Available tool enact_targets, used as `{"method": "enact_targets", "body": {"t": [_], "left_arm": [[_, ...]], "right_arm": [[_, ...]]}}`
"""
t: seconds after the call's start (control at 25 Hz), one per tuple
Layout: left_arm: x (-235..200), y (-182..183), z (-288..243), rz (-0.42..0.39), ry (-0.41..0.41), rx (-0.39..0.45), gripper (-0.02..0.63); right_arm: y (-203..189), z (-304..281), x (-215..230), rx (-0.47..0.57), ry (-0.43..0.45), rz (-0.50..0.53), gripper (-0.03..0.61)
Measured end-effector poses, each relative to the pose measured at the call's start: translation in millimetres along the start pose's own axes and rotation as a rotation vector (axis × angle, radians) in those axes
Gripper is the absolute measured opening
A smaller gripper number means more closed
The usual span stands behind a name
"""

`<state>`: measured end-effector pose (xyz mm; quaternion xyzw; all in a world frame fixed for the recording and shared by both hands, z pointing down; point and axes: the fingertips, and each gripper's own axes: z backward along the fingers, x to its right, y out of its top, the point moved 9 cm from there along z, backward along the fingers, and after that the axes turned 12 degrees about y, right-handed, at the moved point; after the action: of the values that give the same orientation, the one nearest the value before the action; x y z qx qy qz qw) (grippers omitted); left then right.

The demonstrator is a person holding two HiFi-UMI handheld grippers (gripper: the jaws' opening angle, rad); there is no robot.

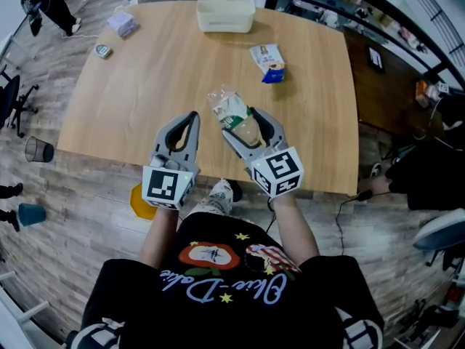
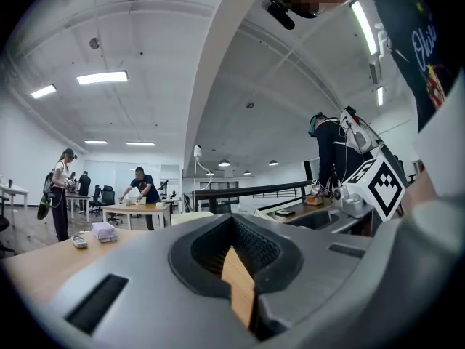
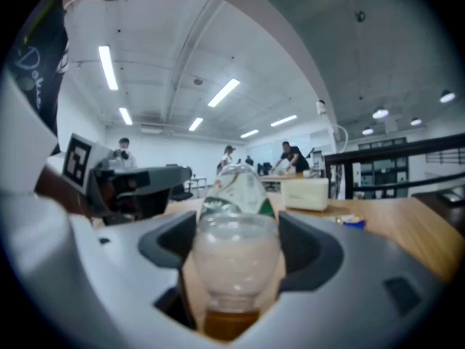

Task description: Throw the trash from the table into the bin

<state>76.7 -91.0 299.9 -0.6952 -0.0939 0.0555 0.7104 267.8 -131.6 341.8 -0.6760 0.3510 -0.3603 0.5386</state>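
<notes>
Clear, green-labelled plastic bottle (image 1: 231, 110) clamped in right gripper (image 1: 239, 123) above light wooden counter (image 1: 145, 86); left of bottle, left gripper (image 1: 192, 119) closed, empty.

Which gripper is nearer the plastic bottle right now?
Right. The right gripper grips the plastic bottle between its jaws; the left gripper sits shut and empty to its left, apart.

You're at a wood table (image 1: 145, 86) on plank floor (image 1: 73, 217); dark desk (image 1: 385, 86) past its right edge, strip lights (image 2: 102, 77) on white ceiling (image 2: 152, 27).
</notes>
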Motion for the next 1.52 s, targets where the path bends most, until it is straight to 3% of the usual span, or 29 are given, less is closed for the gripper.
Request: {"method": "enact_targets", "body": {"t": [0.2, 0.84, 1.32, 1.52], "left_arm": [[-10.8, 0.5, 19.2, -0.023, 0.029, 0.027, 0.011], [-28.6, 2.1, 59.6, -0.039, 0.166, -0.023, 0.011], [-67.3, -3.6, 105.7, -0.029, 0.357, -0.082, 0.011], [-82.8, -5.2, 114.5, -0.023, 0.4, -0.085, 0.011]], "right_arm": [[5.5, -8.4, -17.7, 0.024, 0.051, 0.02, 0.357], [15.8, -28.3, -48.7, 0.117, 0.213, 0.005, 0.359], [23.2, -75.0, -83.1, 0.176, 0.446, -0.009, 0.359], [22.2, -97.0, -95.8, 0.167, 0.515, -0.013, 0.357]]}}
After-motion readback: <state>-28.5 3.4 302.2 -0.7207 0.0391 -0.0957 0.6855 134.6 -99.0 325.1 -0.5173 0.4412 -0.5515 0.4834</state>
